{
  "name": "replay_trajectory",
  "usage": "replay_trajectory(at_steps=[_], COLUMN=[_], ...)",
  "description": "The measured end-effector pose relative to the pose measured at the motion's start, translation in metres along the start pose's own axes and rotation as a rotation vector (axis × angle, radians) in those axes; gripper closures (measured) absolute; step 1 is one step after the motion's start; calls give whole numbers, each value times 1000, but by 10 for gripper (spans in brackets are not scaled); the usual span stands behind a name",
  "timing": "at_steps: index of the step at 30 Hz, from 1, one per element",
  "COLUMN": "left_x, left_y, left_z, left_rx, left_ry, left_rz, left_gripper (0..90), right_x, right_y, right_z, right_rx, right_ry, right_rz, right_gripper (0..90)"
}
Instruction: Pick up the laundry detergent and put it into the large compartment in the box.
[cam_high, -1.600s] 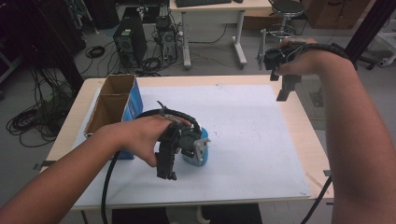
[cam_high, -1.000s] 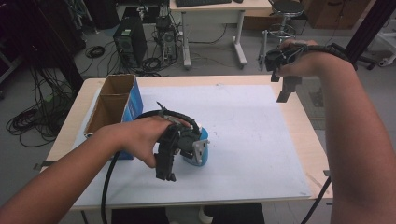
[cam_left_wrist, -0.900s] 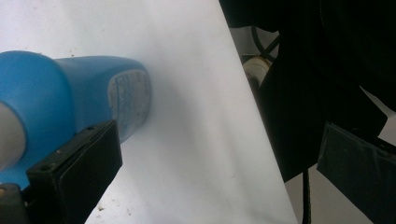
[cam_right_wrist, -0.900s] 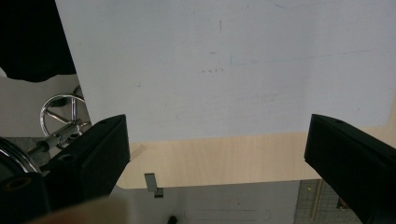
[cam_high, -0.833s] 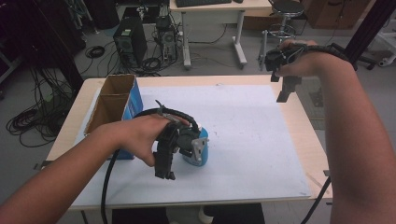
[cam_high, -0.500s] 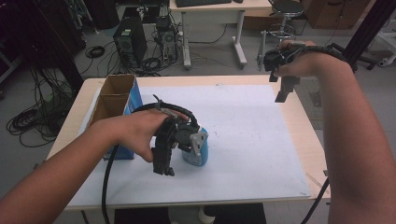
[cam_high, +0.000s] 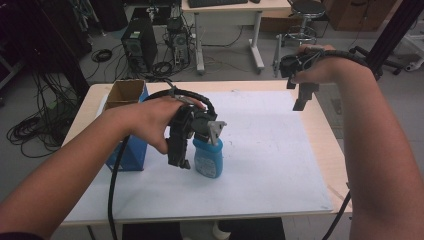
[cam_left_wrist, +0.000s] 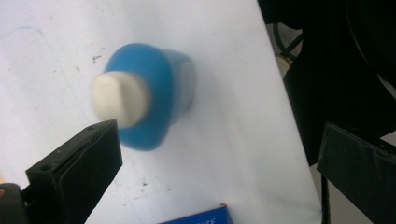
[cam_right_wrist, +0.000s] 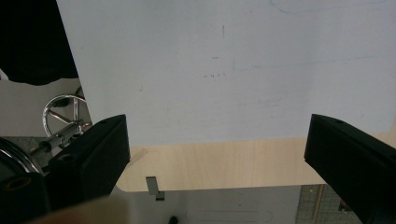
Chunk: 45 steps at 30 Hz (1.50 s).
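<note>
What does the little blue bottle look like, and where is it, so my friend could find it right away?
Look at the white sheet covering the wooden table, then at the left gripper near its middle. Right beside that gripper stands the blue bottle, upright, with a white cap. The open cardboard box with blue sides to its left is bigger and square, while the bottle is small and rounded.

Overhead cam; two close tool cams
</note>
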<state>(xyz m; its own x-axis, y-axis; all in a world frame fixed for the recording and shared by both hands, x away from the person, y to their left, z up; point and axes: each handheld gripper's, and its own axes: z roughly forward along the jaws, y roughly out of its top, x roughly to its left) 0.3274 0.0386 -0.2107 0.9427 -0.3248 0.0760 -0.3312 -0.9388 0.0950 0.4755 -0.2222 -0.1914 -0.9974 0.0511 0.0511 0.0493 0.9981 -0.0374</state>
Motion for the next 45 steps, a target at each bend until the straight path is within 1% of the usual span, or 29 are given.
replay_trajectory(at_steps=[5, 8, 12, 14, 15, 16, 19, 20, 22, 23, 25, 26, 29, 30, 33, 35, 36, 38, 39, 40, 41, 42, 44, 45], left_x=[11, 16, 22, 25, 26, 28, 31, 32, 33, 34, 35, 36, 37, 37, 38, 39, 39, 39, 41, 41, 42, 43, 44, 45], left_y=[-2, -3, -5, -4, -4, -3, -2, -2, -2, -2, -2, -2, 0, 1, 3, 5, 5, 6, 7, 7, 7, 8, 8, 9], left_z=[-2, -1, 1, 3, 3, 4, 6, 6, 7, 8, 9, 10, 13, 14, 18, 20, 21, 22, 24, 25, 26, 28, 29, 32], left_rx=[-11, -18, -7, -9, -3, 2, 13, 14, 8, 7, 6, 6, 5, 10, 15, 18, 17, 18, 17, 18, 18, 24, 26, 29], left_ry=[-2, -5, 0, -3, -8, -6, -3, -1, -4, 2, -2, 3, -3, -10, -12, -15, -17, -21, -21, -25, -21, -27, -28, -23], left_rz=[-14, -13, -11, -5, -13, -6, -5, 6, 9, 26, 26, 36, 41, 36, 53, 51, 63, 59, 69, 61, 69, 62, 62, 69], left_gripper=[2, 2, 2, 2, 2, 2, 2, 2, 2, 2, 2, 2, 2, 2, 2, 2, 2, 2, 2, 2, 2, 2, 2, 2], right_x=[1, 1, 1, 1, 1, 0, 1, 1, 0, 1, 1, 1, 1, 1, 1, 1, 1, 1, 1, 0, 0, 1, 1, 1], right_y=[0, 0, 2, 3, 3, 3, 3, 3, 2, 2, 3, 4, 5, 5, 4, 4, 4, 3, 3, 3, 2, 2, 2, 2], right_z=[3, 4, 3, 2, 2, 3, 4, 5, 5, 5, 4, 3, 4, 4, 5, 5, 6, 6, 7, 7, 8, 8, 9, 9], right_rx=[5, 13, 5, -2, 0, 0, 8, 10, 13, 13, 10, 6, 8, 11, 13, 15, 15, 13, 9, 9, 9, 11, 11, 10], right_ry=[4, 7, 5, 3, 2, 1, 3, 2, 1, 2, 1, 0, -2, -2, -2, -1, -1, -2, 0, 0, 1, 2, 4, 3], right_rz=[3, 6, 4, 0, -2, -2, 2, 2, 4, 7, 5, 2, -2, 0, 2, 3, 4, 2, 4, 3, 5, 6, 5, 5], right_gripper=[66, 66, 66, 66, 66, 66, 66, 66, 66, 66, 66, 66, 66, 66, 66, 66, 66, 66, 66, 66, 66, 66, 66, 66])
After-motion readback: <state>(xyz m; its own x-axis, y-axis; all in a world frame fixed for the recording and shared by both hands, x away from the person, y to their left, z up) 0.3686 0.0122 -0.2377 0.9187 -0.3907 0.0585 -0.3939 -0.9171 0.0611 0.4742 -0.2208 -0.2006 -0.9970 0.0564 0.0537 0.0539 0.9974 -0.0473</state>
